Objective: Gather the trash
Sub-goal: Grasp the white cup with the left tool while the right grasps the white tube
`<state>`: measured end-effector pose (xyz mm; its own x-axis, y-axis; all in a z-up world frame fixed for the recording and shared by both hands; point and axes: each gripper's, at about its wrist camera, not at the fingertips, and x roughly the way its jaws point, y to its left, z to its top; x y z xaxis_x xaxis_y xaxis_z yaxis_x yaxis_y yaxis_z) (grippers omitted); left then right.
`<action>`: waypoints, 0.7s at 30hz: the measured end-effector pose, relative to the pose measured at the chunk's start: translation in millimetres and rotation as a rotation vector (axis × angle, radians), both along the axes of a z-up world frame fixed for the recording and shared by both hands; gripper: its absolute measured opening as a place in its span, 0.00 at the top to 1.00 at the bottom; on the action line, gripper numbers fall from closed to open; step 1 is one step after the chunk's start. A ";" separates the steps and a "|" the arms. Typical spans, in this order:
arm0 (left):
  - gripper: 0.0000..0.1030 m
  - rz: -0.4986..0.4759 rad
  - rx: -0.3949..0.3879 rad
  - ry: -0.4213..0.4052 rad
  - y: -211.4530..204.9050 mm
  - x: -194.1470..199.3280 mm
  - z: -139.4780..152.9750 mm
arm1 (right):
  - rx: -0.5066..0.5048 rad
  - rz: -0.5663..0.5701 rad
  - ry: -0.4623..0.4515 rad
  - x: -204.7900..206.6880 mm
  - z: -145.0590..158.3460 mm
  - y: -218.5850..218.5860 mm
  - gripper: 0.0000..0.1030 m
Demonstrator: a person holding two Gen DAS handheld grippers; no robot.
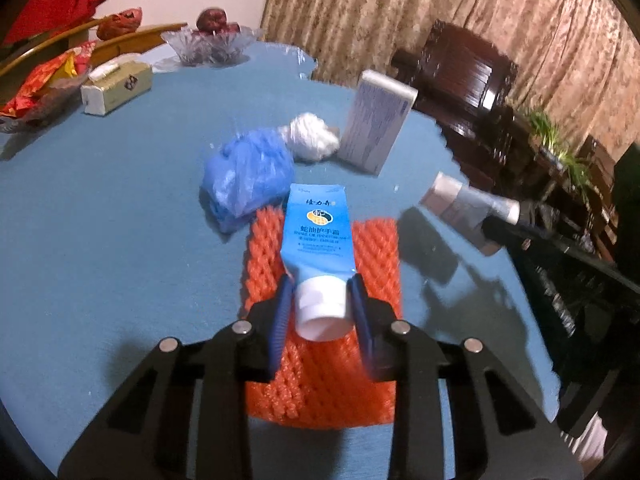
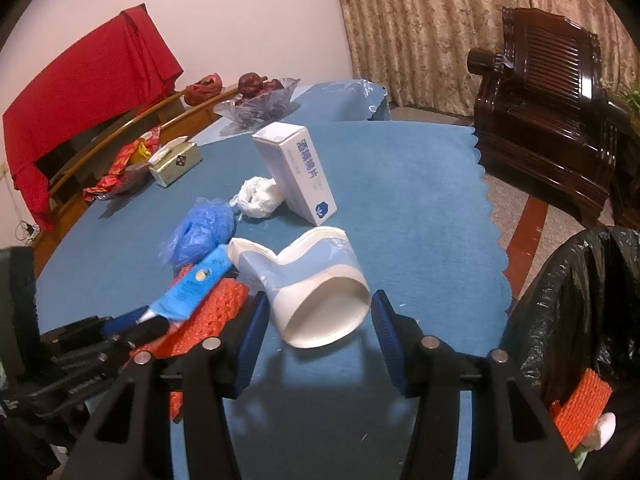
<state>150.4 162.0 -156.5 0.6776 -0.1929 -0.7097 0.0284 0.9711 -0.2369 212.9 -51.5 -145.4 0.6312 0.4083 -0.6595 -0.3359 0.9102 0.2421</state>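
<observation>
left hand-held gripper [image 1: 320,300] clamped on hand cream tube [image 1: 316,236] cap over orange foam net [image 1: 376,248], right hand-held gripper [image 2: 320,316] apart, white squeezed tube [image 2: 316,280] between its jaws on counter [image 2: 420,208]

A glass fruit bowl [image 2: 260,98] and a tissue box [image 2: 176,163] were set at the far side of the blue-covered counter [image 2: 400,184]. A dark wooden armchair [image 2: 548,100] was placed before patterned curtains [image 2: 420,20].
</observation>
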 end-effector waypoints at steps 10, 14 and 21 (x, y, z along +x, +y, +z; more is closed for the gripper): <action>0.72 0.045 0.004 -0.046 -2.0 -10.9 19.7 | 0.010 0.004 -0.014 -5.5 6.6 -3.1 0.49; 0.72 0.039 0.021 -0.088 -7.9 -10.6 37.8 | 0.026 -0.004 -0.040 -10.0 18.4 -7.5 0.49; 0.72 0.031 0.017 -0.142 -23.2 -9.9 65.5 | 0.052 -0.026 -0.105 -22.0 47.2 -21.9 0.49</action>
<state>140.5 138.8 -91.0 0.7766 -0.1594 -0.6095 0.0306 0.9759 -0.2162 190.9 -73.4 -98.2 0.7061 0.4230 -0.5679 -0.3385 0.9060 0.2541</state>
